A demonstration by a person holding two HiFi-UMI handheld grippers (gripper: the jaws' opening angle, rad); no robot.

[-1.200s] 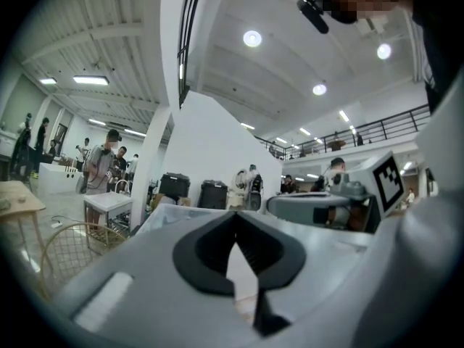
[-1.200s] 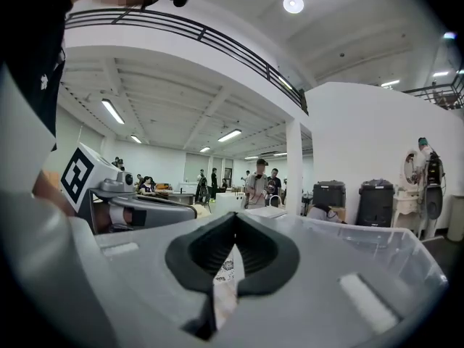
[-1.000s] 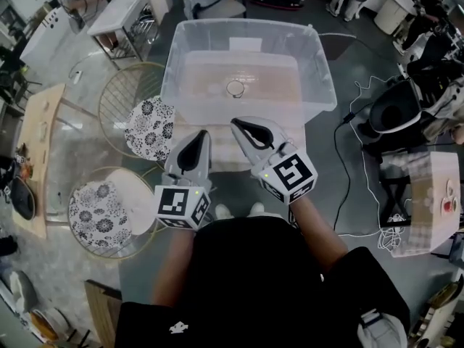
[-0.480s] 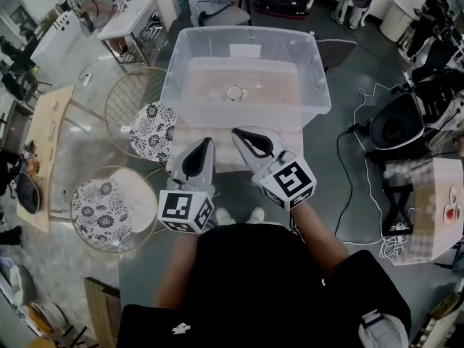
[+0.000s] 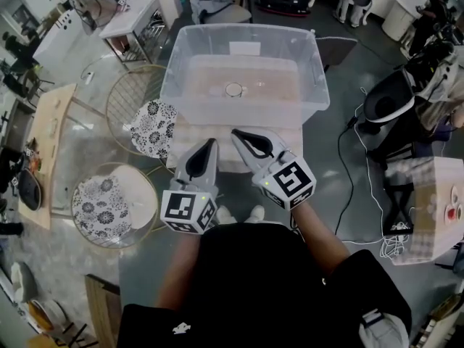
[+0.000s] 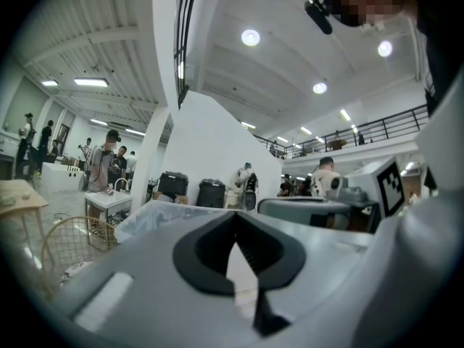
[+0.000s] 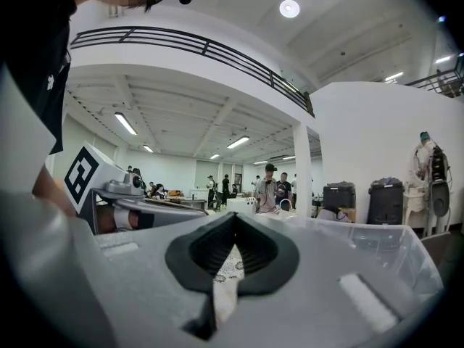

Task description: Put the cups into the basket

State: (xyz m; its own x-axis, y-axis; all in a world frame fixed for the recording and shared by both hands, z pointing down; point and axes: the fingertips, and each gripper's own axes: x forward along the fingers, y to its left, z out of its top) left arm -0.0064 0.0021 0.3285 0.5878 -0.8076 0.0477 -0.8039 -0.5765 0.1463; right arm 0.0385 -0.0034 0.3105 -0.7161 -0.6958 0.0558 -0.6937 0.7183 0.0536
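Both grippers empty, one cup far ahead in the bin

Nearest the person, the left gripper [image 5: 210,143] and the right gripper [image 5: 236,132] sit side by side, each with its jaws pressed together at the tips and nothing between them. To the near left stands a wire basket [image 5: 154,194] holding a floral cloth [image 5: 101,207], and farther left stands a second wire basket [image 5: 116,100] with a floral cloth [image 5: 154,125] draped in it. No cup shows in either. Straight ahead on the far side, a clear plastic bin [image 5: 174,71] holds a small round rim, probably a cup [image 5: 233,89], mouth up, so its long axis looks vertical. It lies directly beyond the right gripper's tips, which look slightly nearer to it. The baskets lie on the left gripper's side.
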